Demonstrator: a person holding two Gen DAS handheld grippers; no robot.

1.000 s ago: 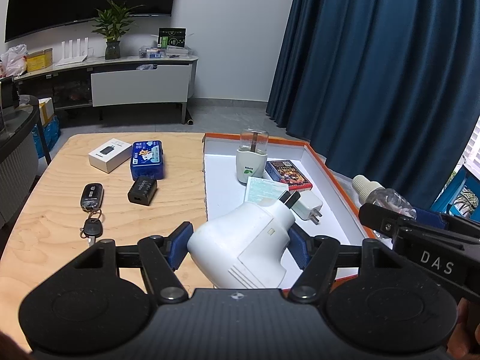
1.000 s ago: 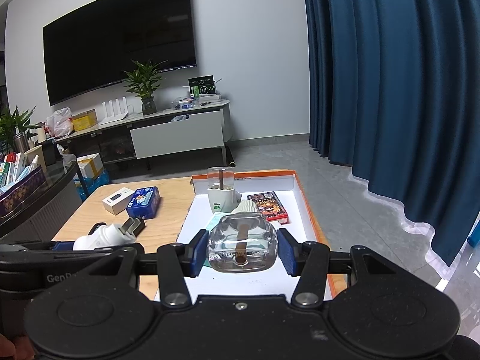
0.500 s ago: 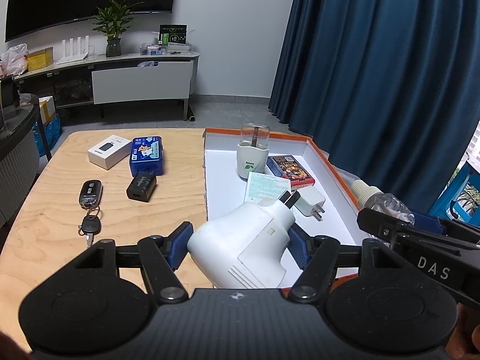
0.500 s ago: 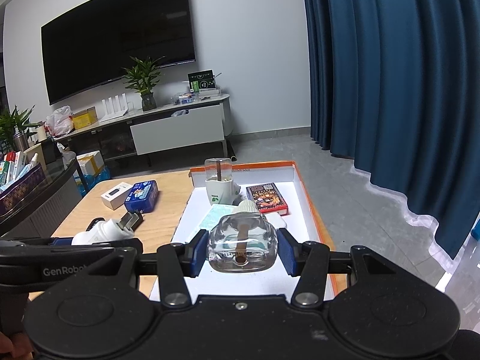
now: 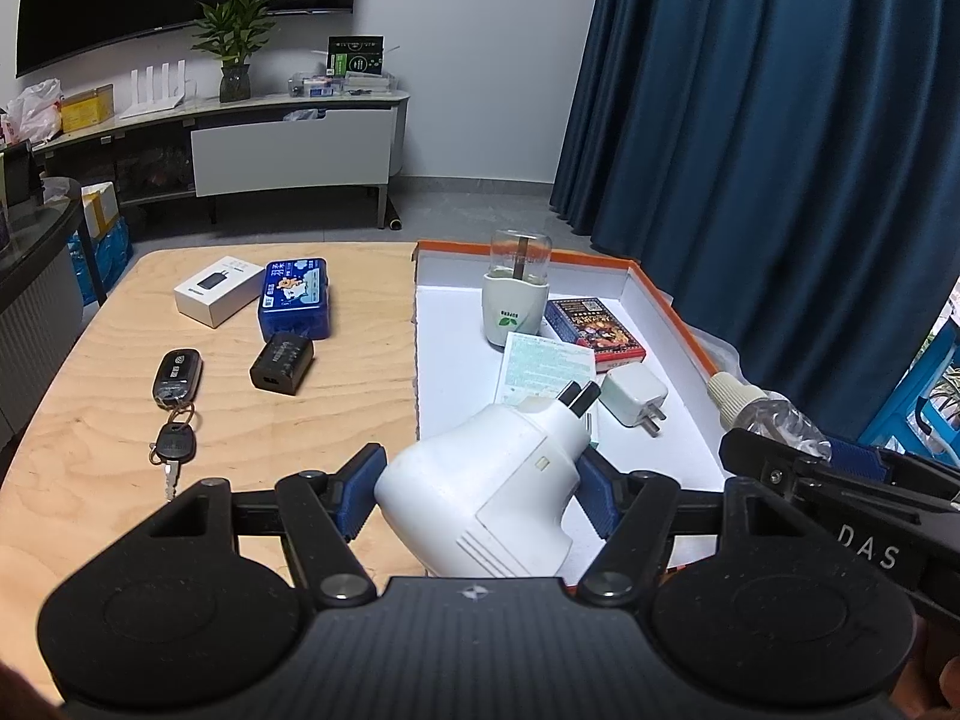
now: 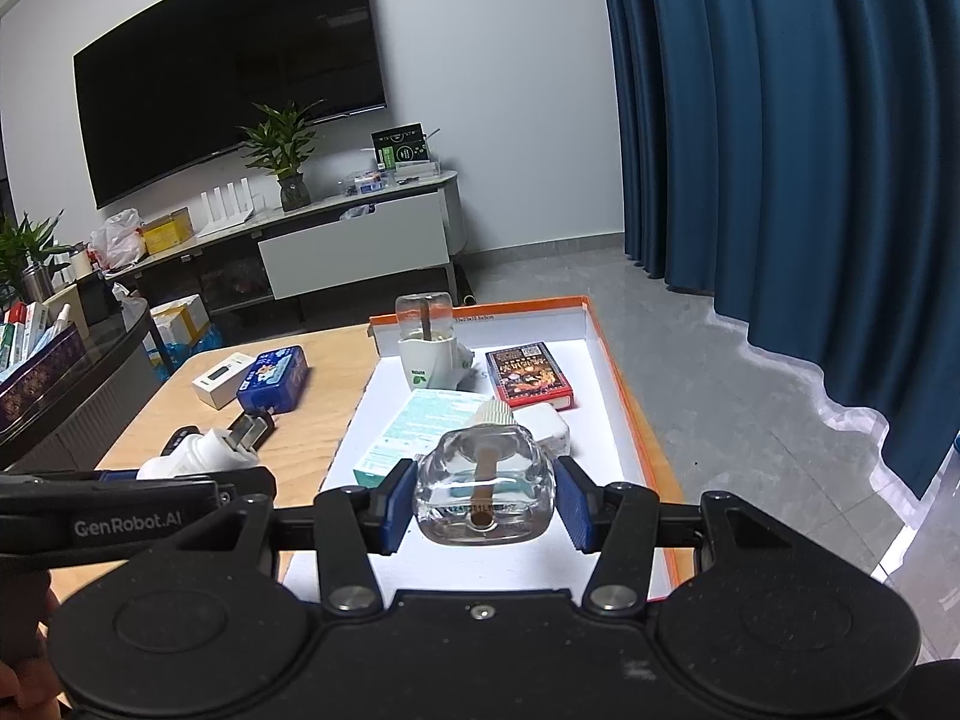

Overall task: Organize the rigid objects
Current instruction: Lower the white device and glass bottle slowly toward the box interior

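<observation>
Left gripper (image 5: 480, 489): clamped on white plug-in device (image 5: 486, 492), prongs aimed toward one o'clock, hanging above near edge of orange-rimmed tray (image 5: 684, 324). Right gripper (image 6: 485, 501): pinching clear glass bottle (image 6: 485, 495), cap toward twelve o'clock, over same tray. On wooden table (image 5: 108, 420) at ten o'clock: car keys (image 5: 175, 372), black adapter (image 5: 282, 363).

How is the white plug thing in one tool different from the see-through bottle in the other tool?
The white plug is solid white plastic you cannot see into; the clear bottle is see-through, with a stick inside. The plug ends in two metal prongs; the bottle ends in a ribbed cream cap. The left tool holds the plug; the right tool holds the bottle. Both are gripped between blue pads, near the white tray.
</observation>
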